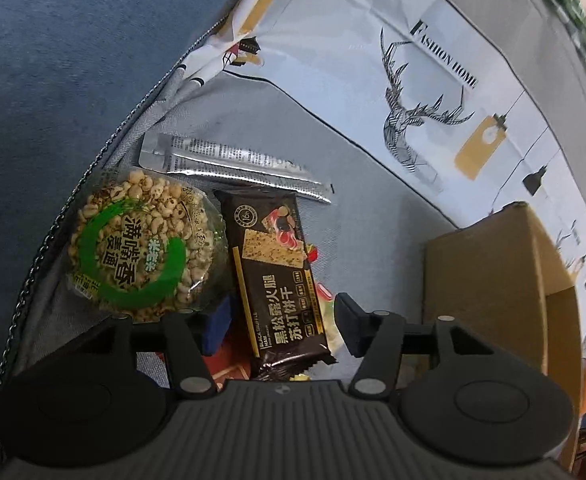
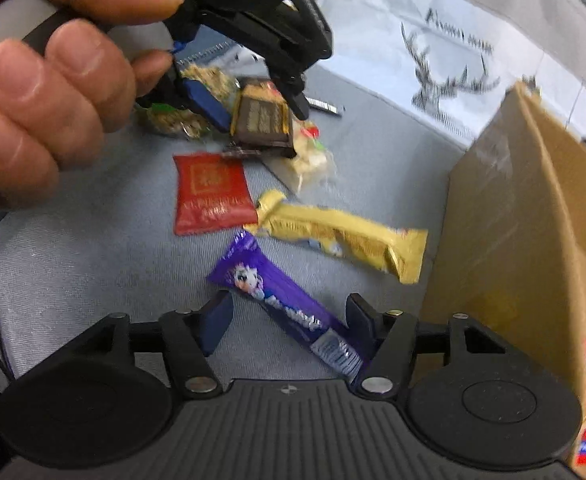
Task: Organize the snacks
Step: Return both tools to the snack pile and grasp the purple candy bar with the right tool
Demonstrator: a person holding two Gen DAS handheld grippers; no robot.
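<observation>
My left gripper (image 1: pixel 283 322) is open over a dark cracker packet (image 1: pixel 277 272), which lies between its fingers. A round puffed-grain cake in green wrap (image 1: pixel 145 244) lies to its left, and a silver sachet (image 1: pixel 233 164) lies behind. My right gripper (image 2: pixel 289 320) is open over a purple bar (image 2: pixel 281 300), one end of it between the fingers. A gold bar (image 2: pixel 341 236) and a red packet (image 2: pixel 209 194) lie beyond it. The left gripper (image 2: pixel 253 92) shows at top left of the right wrist view, over the dark packet (image 2: pixel 263 120).
A cardboard box (image 2: pixel 525 208) stands open at the right, with packets inside at its lower right; it also shows in the left wrist view (image 1: pixel 489 280). A grey cloth (image 2: pixel 93 272) covers the surface. A printed fabric wall (image 1: pixel 393 60) rises behind. A pale packet (image 2: pixel 313 156) lies under the dark one.
</observation>
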